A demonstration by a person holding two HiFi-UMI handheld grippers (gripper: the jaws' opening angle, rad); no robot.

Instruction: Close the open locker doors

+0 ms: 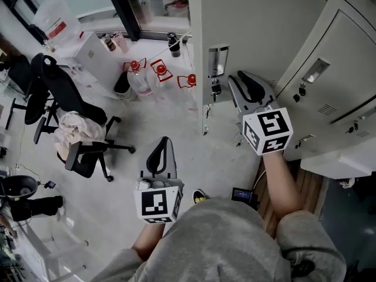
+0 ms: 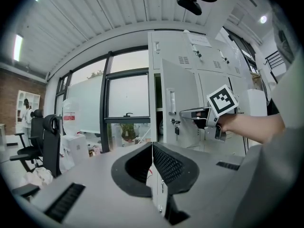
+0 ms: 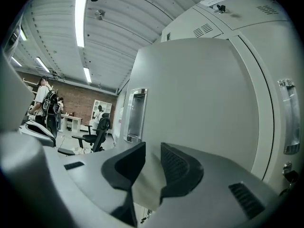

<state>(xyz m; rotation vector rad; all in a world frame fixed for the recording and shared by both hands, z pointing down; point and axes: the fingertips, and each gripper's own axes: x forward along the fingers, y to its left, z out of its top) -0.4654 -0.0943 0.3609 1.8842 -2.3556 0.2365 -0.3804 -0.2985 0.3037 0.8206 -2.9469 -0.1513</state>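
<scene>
Facing open locker door [image 1: 264, 28] | right gripper [image 1: 242, 81] parted, perhaps touching it | left gripper [image 1: 164, 143] clenched, empty | office chair [image 1: 64, 90] well apart

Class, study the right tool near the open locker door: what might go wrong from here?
1. The right tool, jaws apart, is close to the open locker door; a hard shove may slam it and bounce it back.
2. Keys hang from the door's lock near the tool and might snag.
</scene>
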